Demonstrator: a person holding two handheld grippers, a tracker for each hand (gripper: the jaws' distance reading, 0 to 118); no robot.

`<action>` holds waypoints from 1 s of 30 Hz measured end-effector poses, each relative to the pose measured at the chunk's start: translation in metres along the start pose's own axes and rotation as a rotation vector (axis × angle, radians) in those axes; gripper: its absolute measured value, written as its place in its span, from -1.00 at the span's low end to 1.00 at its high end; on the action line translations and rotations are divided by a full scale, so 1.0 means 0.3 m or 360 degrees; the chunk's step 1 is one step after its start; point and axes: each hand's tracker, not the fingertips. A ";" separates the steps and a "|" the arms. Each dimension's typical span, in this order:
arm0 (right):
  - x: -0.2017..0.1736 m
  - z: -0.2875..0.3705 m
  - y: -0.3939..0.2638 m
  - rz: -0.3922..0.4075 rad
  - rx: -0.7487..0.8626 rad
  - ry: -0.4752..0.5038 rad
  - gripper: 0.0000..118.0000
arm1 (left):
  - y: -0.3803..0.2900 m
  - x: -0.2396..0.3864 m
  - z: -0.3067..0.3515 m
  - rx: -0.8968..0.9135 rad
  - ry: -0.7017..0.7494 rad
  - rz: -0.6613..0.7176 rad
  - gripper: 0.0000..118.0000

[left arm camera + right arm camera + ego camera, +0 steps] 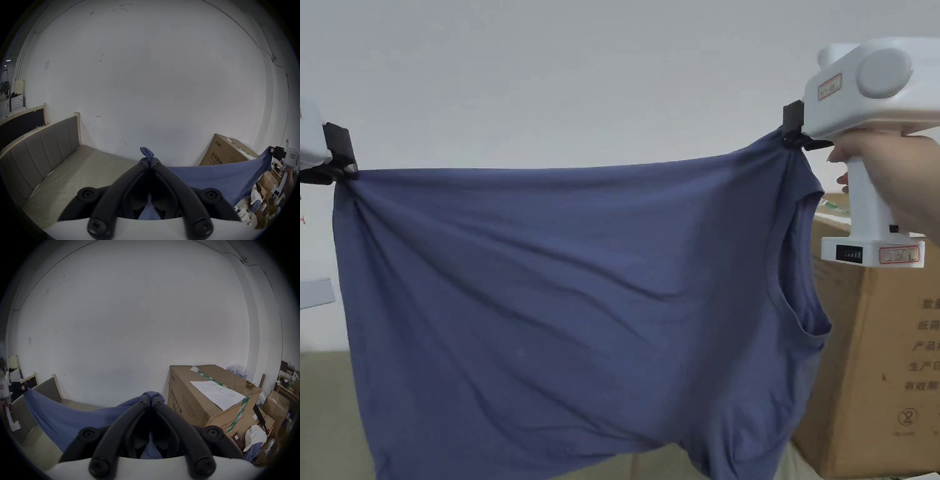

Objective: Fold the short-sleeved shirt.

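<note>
A blue short-sleeved shirt [562, 300] hangs spread in the air in front of a white wall, stretched sideways between both grippers. My left gripper [342, 170] pinches its upper left corner; in the left gripper view the jaws are shut [150, 160] with a tuft of blue cloth [146, 151] poking out past the tips. My right gripper [794, 139], held by a hand [894, 175], is shut on the upper right corner near a sleeve opening [800, 275]; in its own view the jaws [150, 400] meet on bunched shirt cloth [152, 394]. The shirt's lower edge sags toward the bed.
A beige bed [68, 172] with a padded headboard [40, 146] lies below and to the left. A large cardboard box [203, 395] with a white sheet of paper on top stands at the right, with smaller boxes and clutter [263, 434] beyond it.
</note>
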 end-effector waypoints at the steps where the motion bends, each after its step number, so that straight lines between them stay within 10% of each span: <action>1: -0.006 -0.022 -0.034 0.0008 0.0021 -0.0004 -0.99 | -0.031 0.003 -0.032 0.0006 0.0014 -0.0024 -1.00; 9: 0.005 -0.164 -0.549 -0.0151 -0.0235 -0.0022 -0.99 | -0.503 -0.045 -0.250 -0.0322 0.0064 -0.0051 -1.00; 18: 0.048 -0.054 -1.513 -0.0146 -0.1124 0.0048 -0.99 | -1.360 -0.222 -0.167 -0.1047 0.0129 0.0198 -1.00; 23: 0.159 0.224 -1.662 -0.0303 -0.1211 0.0213 -0.99 | -1.544 -0.312 0.056 -0.1141 0.0063 0.0159 -1.00; 30: 0.261 0.634 -1.694 -0.0162 -0.1372 0.0445 -0.99 | -1.544 -0.402 0.411 -0.1171 0.0053 0.0112 -1.00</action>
